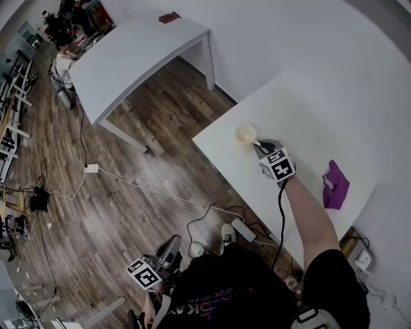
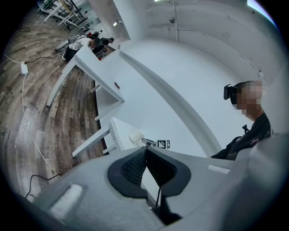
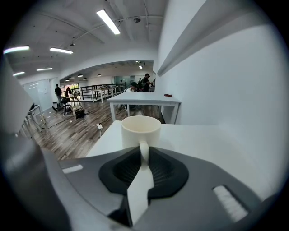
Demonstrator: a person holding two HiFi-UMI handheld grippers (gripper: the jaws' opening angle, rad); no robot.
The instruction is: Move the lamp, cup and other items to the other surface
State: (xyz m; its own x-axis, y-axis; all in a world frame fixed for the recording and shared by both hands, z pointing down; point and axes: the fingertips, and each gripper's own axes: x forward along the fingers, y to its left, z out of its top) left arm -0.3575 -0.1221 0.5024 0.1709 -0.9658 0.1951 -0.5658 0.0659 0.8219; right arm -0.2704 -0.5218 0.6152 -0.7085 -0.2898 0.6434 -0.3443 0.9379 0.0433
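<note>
Two pairs of tongs are on show, and only one is loaded. The right tongs [image 3: 144, 151] are clenched on the cup [image 3: 141, 131]: its slim loop handle is seen pinched between the ribbed black pads [image 3: 163, 169], while the smooth grey shell of the tongs fills the lower part of the right gripper view. The cup is cream, matt and cylindrical, held upright with its open mouth up. Its base is hidden behind the tongs, so whether it rests on the desk [image 1: 308, 122] or is lifted clear cannot be told. From the head view it is placed close to the desk's left edge.

The desk top is flat, white and plain. A crumpled purple cloth [image 1: 335, 185], soft and folded on itself, is found well apart from the cup, beyond the outstretched forearm. The desk's near end is cut off by the person's dark-clothed torso.

The left tongs [image 1: 172, 247] are held low at the person's side above the wooden plank floor [image 1: 128, 193], squeezed together with pad tips touching and nothing gripped.

A second white desk [image 1: 135, 58] is seen across the floor, with a small dark red item [image 1: 169, 17] at its far corner, too small to be identified. A white power strip [image 1: 243, 229] and trailing cables are laid on the planks.
</note>
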